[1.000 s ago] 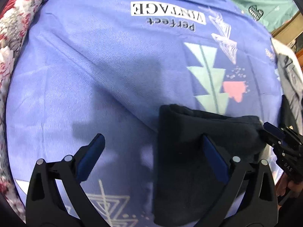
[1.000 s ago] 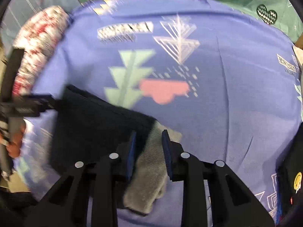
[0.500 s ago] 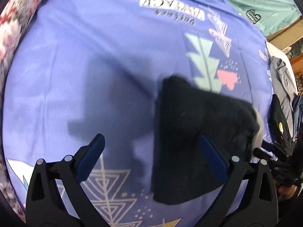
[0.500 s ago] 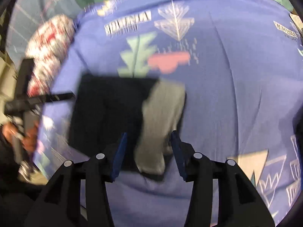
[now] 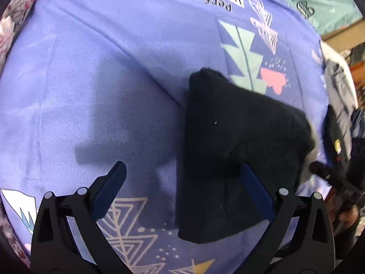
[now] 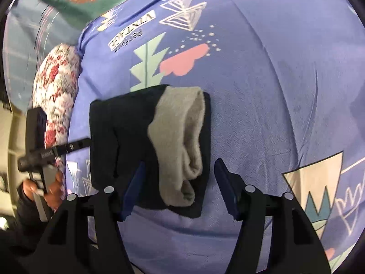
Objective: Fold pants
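Note:
The black pants (image 5: 237,150) lie folded into a compact block on the purple printed bedsheet (image 5: 102,80). In the right wrist view the same pants (image 6: 127,137) show a grey fleece lining (image 6: 180,141) turned out on top. My left gripper (image 5: 182,182) is open above the sheet, its right finger over the pants' edge, nothing between the pads. The jaws of my right gripper (image 6: 179,182) are opening; they straddle the near end of the grey lining without pressing on it. The left gripper (image 6: 59,150) also shows at the left edge of the right wrist view.
A floral quilt (image 6: 57,96) rolls along the sheet's left side. A teal patterned cloth (image 5: 319,2) lies at the far edge. Dark and grey clothes (image 5: 337,105) are piled at the right of the sheet. A hand (image 6: 52,187) holds the left gripper's handle.
My right gripper has let go of the grey lining and its jaws have spread wide while the wrist rolled. The pants now lie flat on the sheet. My left gripper stayed open.

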A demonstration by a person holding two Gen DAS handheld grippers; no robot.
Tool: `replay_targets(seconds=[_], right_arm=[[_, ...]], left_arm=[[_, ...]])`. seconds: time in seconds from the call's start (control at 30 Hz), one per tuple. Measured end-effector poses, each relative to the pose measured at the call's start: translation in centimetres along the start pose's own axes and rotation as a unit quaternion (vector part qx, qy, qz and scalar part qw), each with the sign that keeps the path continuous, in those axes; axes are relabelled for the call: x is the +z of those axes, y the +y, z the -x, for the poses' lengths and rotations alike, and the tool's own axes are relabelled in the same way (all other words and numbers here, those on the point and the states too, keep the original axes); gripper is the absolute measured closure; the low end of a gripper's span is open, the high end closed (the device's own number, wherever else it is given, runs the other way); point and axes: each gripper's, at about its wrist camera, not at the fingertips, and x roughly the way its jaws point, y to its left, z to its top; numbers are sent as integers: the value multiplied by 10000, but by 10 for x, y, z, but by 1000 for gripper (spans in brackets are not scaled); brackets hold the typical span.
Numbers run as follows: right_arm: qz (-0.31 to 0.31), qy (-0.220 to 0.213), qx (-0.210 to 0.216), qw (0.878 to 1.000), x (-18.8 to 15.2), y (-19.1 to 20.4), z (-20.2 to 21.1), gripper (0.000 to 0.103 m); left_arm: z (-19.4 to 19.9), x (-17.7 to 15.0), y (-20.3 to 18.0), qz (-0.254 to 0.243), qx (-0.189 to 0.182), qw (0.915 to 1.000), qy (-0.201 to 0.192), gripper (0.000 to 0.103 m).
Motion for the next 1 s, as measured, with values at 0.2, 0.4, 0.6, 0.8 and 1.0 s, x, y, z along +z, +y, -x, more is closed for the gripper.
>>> replay_targets(seconds=[0.2,0.4,0.6,0.8,1.0], right_arm=[[-56,132,-159,9998,7,-2,-32,30],[172,111,-119,9997,12,17,-45,31],[109,159,309,9993,20,24,-28,65],[723,-434,511,9951,66,63,12,66],[1475,-1183,528,9805,178,111,30,66]], left_arm=[[-24,5,-6,195,-370,9986,328,3],[-30,7,-39,-604,-306,9975,197,37],[-11,15,-49,-608,-609,9960,221,71],[60,47,-56,-716,-792,9924,-620,73],[122,145,-57,-737,-594,9840,-1506,73]])
